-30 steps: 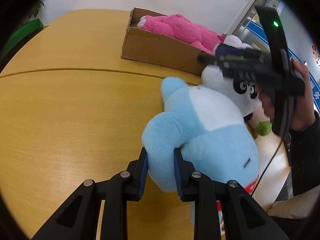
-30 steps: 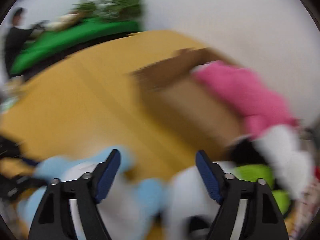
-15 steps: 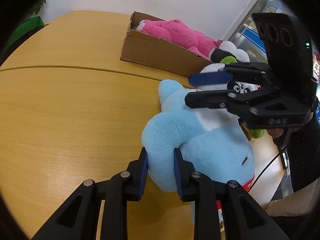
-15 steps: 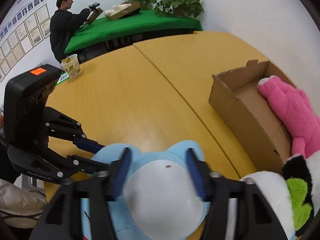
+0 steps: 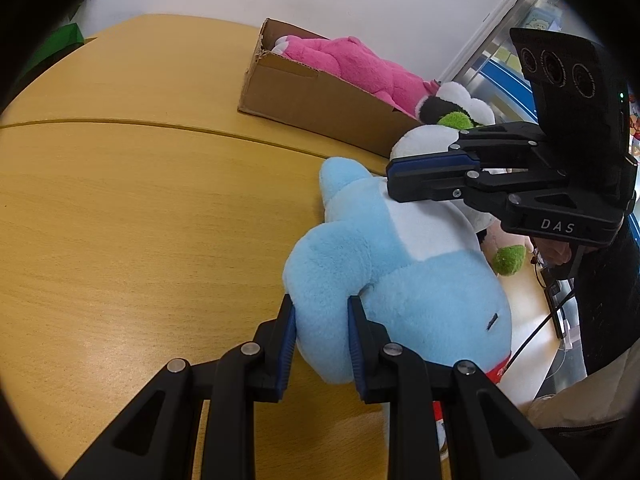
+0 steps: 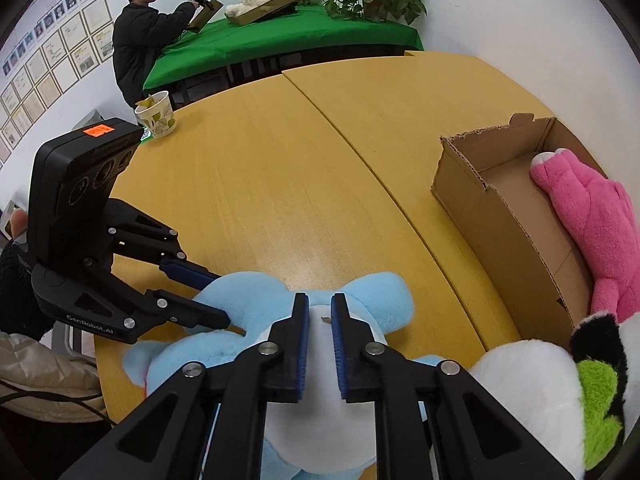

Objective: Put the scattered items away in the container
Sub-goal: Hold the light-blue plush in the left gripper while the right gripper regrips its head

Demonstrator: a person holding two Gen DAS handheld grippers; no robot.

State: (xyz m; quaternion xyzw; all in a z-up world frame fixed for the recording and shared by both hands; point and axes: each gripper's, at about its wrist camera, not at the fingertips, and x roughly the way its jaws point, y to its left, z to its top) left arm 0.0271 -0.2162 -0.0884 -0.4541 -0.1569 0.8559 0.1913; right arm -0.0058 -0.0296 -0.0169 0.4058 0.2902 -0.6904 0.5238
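Beside the brown cardboard box (image 6: 504,216) lies a light-blue plush (image 5: 400,272) with a white belly. Inside the box sits a hot-pink plush (image 6: 592,216); at its near end, a white, black and lime-green one (image 6: 560,392).

The right gripper (image 6: 320,312) has closed on the blue plush (image 6: 236,300)

Right gripper (image 6: 320,312) pinching white belly of blue plush (image 6: 320,420). Left gripper (image 6: 218,300) clamped on its limb. Cardboard box (image 6: 508,232) on tabletop (image 6: 280,184), pink plush (image 6: 592,216) inside.
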